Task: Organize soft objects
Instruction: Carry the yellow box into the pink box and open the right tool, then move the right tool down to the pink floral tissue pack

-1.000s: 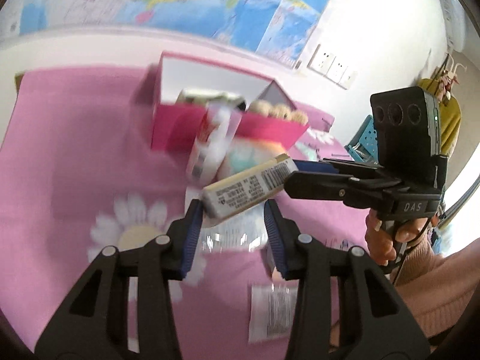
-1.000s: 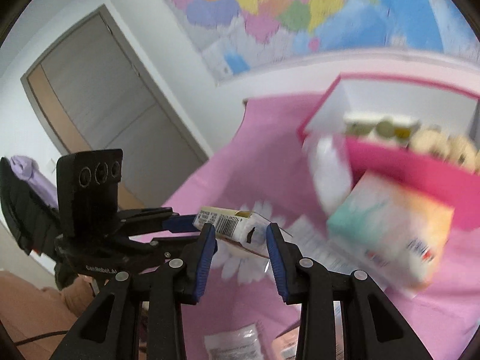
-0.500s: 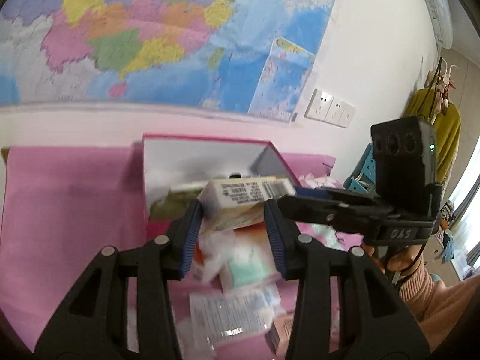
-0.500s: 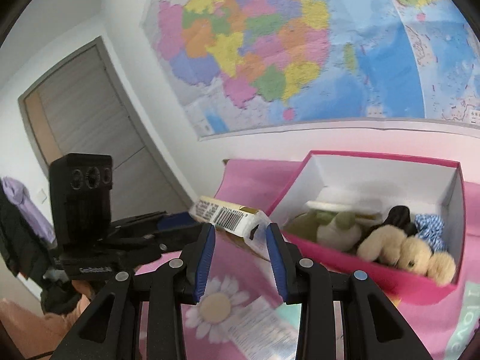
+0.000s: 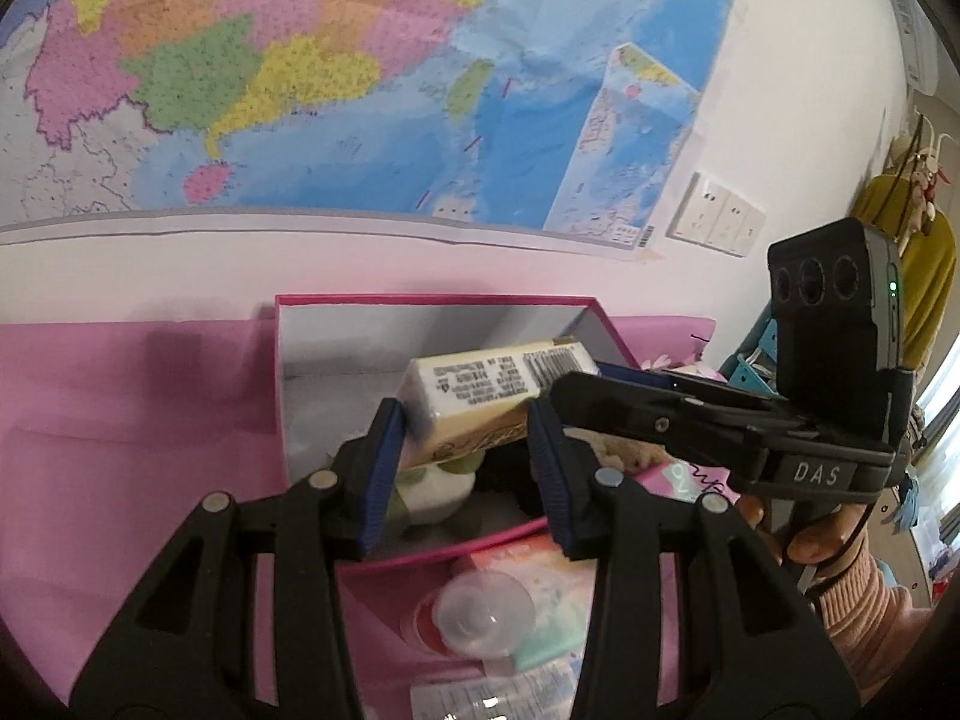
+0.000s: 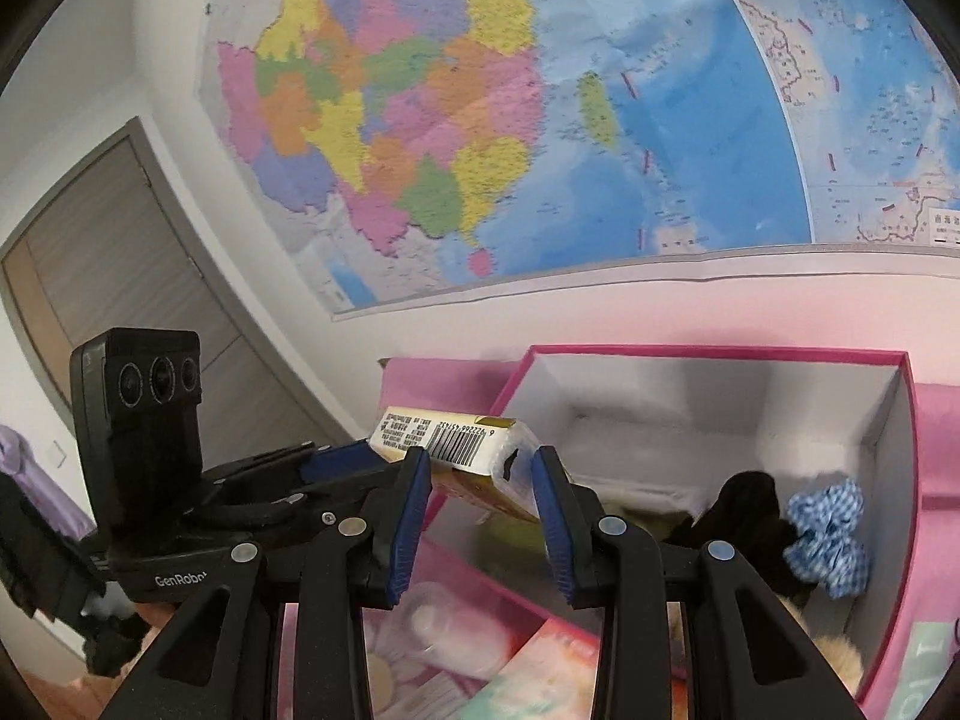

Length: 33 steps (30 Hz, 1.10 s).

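I pinch 1 yellow tissue pack (image 5: 480, 402) from both ends, left gripper (image 5: 468, 462) and right gripper (image 6: 480, 492) each clamped on it, so the soft pack stays level above the pink box (image 6: 900, 480). Inside sit perhaps 3 plush toys and 1 checked cloth (image 6: 828, 540).

Glossy plastic-wrapped tissue pack (image 5: 480, 396) (matt cardboard box (image 5: 420, 324)).
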Available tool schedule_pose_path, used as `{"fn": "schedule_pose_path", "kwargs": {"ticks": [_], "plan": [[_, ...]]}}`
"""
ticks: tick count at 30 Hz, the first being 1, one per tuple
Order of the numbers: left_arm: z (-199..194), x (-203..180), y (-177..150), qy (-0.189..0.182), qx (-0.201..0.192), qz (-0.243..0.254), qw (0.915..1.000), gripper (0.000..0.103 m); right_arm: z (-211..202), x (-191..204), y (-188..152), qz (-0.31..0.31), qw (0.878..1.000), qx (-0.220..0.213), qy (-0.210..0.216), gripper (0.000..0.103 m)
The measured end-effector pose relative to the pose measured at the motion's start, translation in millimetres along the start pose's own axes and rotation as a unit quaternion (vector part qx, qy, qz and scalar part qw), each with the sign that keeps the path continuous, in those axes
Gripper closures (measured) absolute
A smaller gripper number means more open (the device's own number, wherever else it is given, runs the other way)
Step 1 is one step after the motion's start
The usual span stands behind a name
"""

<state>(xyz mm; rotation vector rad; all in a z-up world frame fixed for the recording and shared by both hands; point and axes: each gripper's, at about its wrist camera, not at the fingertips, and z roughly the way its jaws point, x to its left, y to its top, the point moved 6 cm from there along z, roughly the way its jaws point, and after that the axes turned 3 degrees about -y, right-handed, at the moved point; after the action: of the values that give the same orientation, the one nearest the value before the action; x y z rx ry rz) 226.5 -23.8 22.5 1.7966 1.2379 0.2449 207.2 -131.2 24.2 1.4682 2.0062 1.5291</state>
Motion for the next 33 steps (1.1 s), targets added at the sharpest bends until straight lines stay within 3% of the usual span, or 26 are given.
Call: {"fn": "schedule_pose_path", "kwargs": {"ticks": [15, 21, 27, 33], "plan": [[44, 28, 0, 0.024, 0.043, -0.017, 0.9987, 0.06, 40, -27, 3, 0.01, 0.999, 0.027, -0.03, 0.067], [58, 43, -5, 0.063, 0.058, -0.029, 0.9959, 0.06, 62, -38, 0, 0.025, 0.997, 0.053, -0.044, 0.067], [42, 47, -10, 0.084, 0.037, -0.028, 0.9954, 0.06, 55, -47, -8, 0.036, 0.996, 0.059, -0.054, 0.067], [6, 33, -12, 0.072, -0.004, -0.021, 0.9972, 0.059, 23, -42, -19, 0.028, 0.997, 0.054, -0.038, 0.067]]}}
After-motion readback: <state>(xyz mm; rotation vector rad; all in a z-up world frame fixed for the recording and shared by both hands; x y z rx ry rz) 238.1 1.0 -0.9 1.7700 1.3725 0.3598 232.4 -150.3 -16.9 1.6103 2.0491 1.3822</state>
